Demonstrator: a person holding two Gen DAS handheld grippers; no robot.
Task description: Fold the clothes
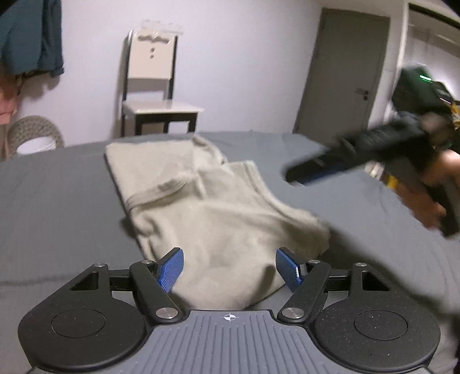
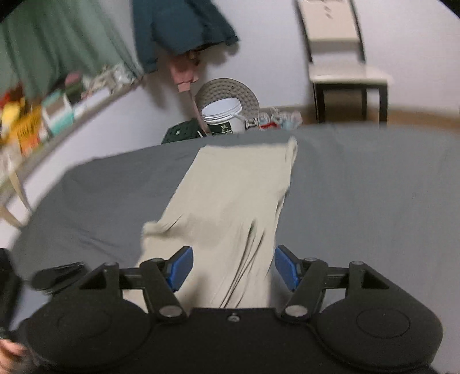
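Observation:
A beige T-shirt (image 1: pixel 207 207) lies partly folded on the grey bed sheet (image 1: pixel 57 201), its collar showing on the left half. My left gripper (image 1: pixel 230 269) is open over the shirt's near edge, and its blue pads (image 1: pixel 171 269) stand apart from the cloth. In the right wrist view the shirt (image 2: pixel 230 195) stretches away as a long strip with creases near me. My right gripper (image 2: pixel 233 267) is open, with the near end of the cloth lying loose between its pads. From the left wrist the right gripper (image 1: pixel 299 171) shows as a dark blur above the bed, held by a hand (image 1: pixel 425 201).
A chair (image 1: pixel 155 95) stands against the far wall and a grey door (image 1: pixel 345 74) is at the right. A white bucket (image 2: pixel 224 115) and a wicker basket (image 2: pixel 230 89) sit beyond the bed. Clothes hang on the wall (image 2: pixel 178 26), and a cluttered shelf (image 2: pixel 43 115) runs along the left.

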